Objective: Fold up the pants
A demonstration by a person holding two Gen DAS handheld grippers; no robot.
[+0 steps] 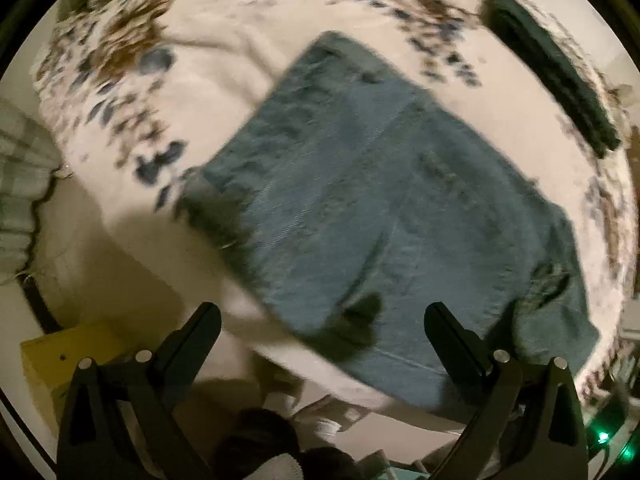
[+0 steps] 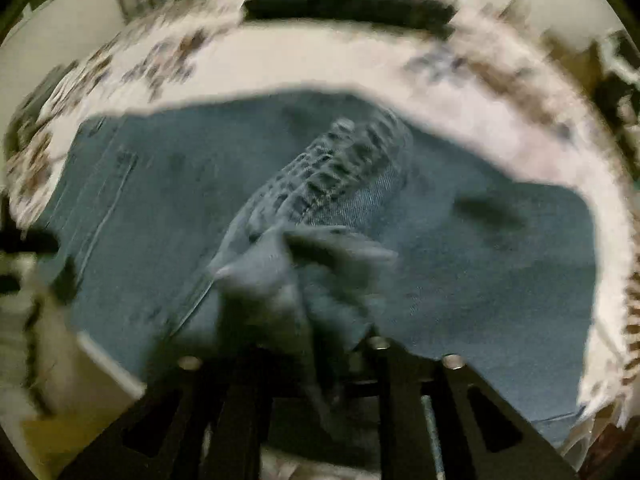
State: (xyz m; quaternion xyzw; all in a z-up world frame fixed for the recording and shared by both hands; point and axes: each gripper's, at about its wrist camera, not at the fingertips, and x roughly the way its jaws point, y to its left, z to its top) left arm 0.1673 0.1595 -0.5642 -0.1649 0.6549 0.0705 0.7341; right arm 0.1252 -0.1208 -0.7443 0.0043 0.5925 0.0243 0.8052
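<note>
Floral bedspread (image 1: 224, 80) underlies the blue pants (image 1: 360, 184), both views motion-blurred. Dark folded cloth (image 1: 556, 76) lies beyond the pants. Left gripper (image 1: 322, 322) spread wide, empty, at the pants' near edge. Right gripper (image 2: 296, 344) pinches a raised pants fold, fingertips hidden.

From where I'm driving this, there's a white bedspread (image 1: 224, 60) with brown and blue flowers. A dark folded cloth (image 1: 552, 76) lies near its far edge, and a yellow box (image 1: 60, 360) sits low beside the bed with plaid fabric (image 1: 16, 184) off to the side.
</note>
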